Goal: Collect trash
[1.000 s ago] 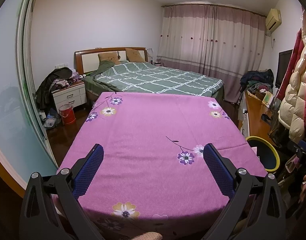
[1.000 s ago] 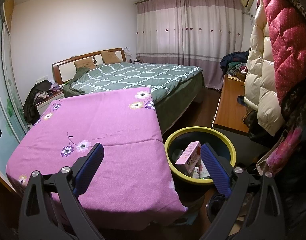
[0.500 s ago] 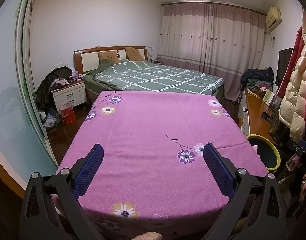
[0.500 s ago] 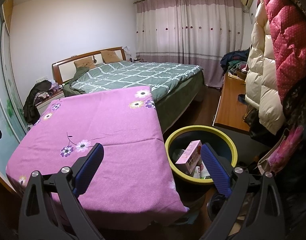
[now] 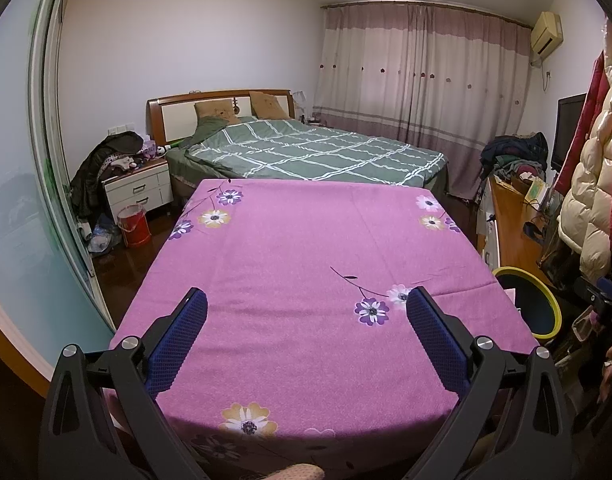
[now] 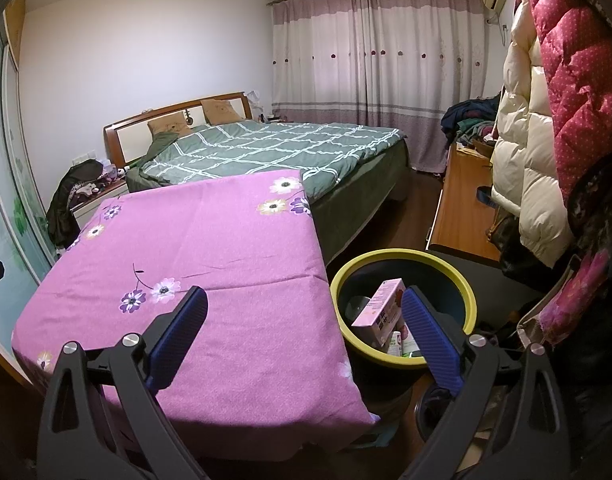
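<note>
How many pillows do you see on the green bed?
2. Both lean against the headboard: the left pillow above the folded-back quilt, the right pillow beside it toward the curtain side. The quilt may hide others.

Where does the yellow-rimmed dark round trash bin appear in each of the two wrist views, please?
Left wrist view: the yellow-rimmed dark round trash bin sits at the right edge, partly hidden behind the corner of the purple flowered tablecloth.
Right wrist view: the bin is lower centre-right, beside the tablecloth's right edge, with a pink carton inside.
Shared landmark: the green checked bed beyond the table.
</note>
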A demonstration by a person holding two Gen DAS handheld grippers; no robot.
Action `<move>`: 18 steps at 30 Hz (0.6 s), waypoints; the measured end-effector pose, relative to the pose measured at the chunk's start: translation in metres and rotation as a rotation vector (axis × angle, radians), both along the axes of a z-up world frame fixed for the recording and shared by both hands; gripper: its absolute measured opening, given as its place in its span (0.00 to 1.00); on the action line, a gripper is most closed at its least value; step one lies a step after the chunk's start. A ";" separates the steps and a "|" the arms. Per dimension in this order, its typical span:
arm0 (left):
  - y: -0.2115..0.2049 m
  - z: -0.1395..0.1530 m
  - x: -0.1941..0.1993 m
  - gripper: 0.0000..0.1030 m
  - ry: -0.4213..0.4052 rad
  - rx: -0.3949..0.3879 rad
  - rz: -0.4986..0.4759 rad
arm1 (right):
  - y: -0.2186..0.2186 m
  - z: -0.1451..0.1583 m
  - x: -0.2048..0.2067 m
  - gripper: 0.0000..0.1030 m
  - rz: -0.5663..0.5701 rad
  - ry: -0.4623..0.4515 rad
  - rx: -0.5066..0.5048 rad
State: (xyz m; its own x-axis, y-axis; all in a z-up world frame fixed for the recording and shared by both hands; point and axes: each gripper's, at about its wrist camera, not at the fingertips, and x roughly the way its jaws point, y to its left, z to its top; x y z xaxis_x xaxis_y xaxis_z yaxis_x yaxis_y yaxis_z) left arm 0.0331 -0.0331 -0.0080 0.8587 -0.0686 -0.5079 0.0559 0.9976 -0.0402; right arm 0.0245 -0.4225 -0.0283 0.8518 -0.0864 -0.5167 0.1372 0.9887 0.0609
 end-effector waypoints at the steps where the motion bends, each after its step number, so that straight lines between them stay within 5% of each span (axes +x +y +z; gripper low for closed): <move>1: 0.000 0.000 0.000 0.95 0.000 0.000 0.000 | 0.000 0.000 0.000 0.90 0.000 0.000 0.000; 18: -0.008 -0.008 0.000 0.95 0.002 0.000 -0.006 | 0.002 -0.002 0.002 0.90 -0.001 0.008 0.003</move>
State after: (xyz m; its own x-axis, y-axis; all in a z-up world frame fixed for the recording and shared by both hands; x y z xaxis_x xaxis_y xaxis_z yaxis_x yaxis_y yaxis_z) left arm 0.0334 -0.0406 -0.0157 0.8574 -0.0739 -0.5093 0.0621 0.9973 -0.0402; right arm 0.0270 -0.4208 -0.0302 0.8476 -0.0851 -0.5238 0.1384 0.9884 0.0633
